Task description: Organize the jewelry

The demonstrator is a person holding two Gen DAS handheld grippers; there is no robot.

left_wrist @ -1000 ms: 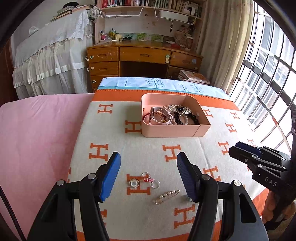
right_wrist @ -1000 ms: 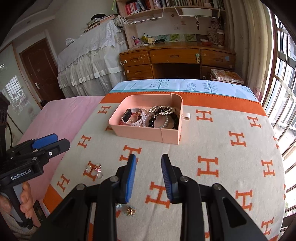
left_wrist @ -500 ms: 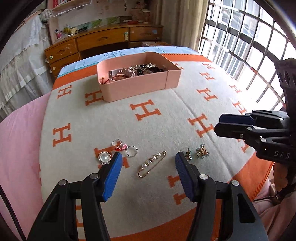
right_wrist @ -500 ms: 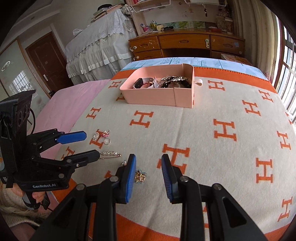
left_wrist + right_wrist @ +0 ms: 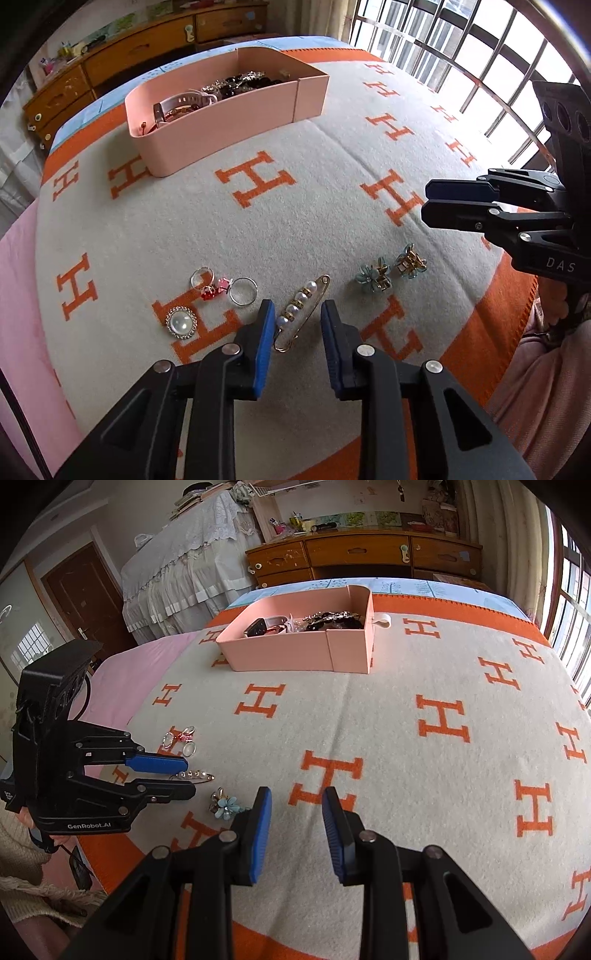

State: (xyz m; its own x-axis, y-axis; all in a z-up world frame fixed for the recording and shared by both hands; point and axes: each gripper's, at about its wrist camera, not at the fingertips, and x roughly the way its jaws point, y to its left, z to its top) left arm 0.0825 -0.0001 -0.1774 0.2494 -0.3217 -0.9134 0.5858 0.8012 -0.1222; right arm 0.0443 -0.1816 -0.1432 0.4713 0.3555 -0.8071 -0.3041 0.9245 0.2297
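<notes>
Blanket (image 5: 332,206): cream with orange H marks; it carries everything below and serves as the landmark.
Box (image 5: 229,122): pink, toward the blanket's far edge, already holding a watch and bead strings.
Left gripper (image 5: 297,325): low over the blanket's near edge; its jaws have just been closing and stand narrowly apart, with the pin's lower end between them, pads not yet pressing on it.
Right gripper (image 5: 295,812): over the blanket to the right of the loose pieces, jaws a little apart, nothing between them.
Pin (image 5: 301,314): gold, with pearls along it, lying slantwise near the blanket's near edge.
Clips (image 5: 391,271): two blue flower clips on the blanket right of the pin.
Brooch (image 5: 181,323): round, pearl-centred, on the blanket left of the pin.
Rings (image 5: 223,290): a few, touching, beyond the brooch; the exact count is hard to tell.
Step in hand: likely pinching the pin to carry it to the box.
Doing it well: lower until the pads straddle the pearl row, close across the pin's width, avoid snagging the blanket's nap, lift straight.
</notes>
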